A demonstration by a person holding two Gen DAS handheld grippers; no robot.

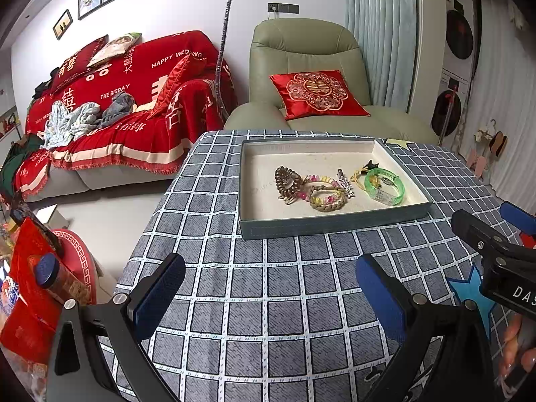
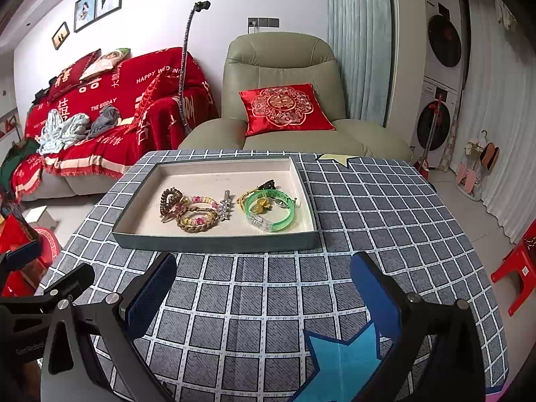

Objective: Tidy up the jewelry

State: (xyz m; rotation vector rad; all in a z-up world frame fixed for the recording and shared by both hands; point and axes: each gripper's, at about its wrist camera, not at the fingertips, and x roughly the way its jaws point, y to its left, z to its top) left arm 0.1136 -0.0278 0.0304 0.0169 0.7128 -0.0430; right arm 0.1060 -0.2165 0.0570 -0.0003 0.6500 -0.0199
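A shallow grey tray point(image 1: 335, 226) point(image 2: 214, 244) with a cream lining sits on the checked tablecloth. In it lie a brown spiral hair tie point(image 1: 287, 181) point(image 2: 171, 201), a braided bracelet with pink and yellow beads point(image 1: 326, 196) point(image 2: 197, 217), a silver star clip point(image 1: 346, 186) point(image 2: 225, 206), a green translucent bangle point(image 1: 385, 186) point(image 2: 271, 211) and a yellow cord piece with a black clip point(image 1: 366, 167) point(image 2: 264, 186). My left gripper point(image 1: 269, 293) is open and empty, short of the tray. My right gripper point(image 2: 263, 293) is open and empty too; it also shows at the right edge of the left wrist view point(image 1: 495, 248).
The table point(image 2: 385, 207) carries a blue star sticker point(image 2: 345, 355) near the front and a pale star point(image 2: 335, 159) at the far edge. Behind stand a green armchair point(image 2: 281, 93) and a red-covered sofa point(image 1: 127, 107). Red bags point(image 1: 30, 288) sit to the left, a red stool point(image 2: 517, 268) to the right.
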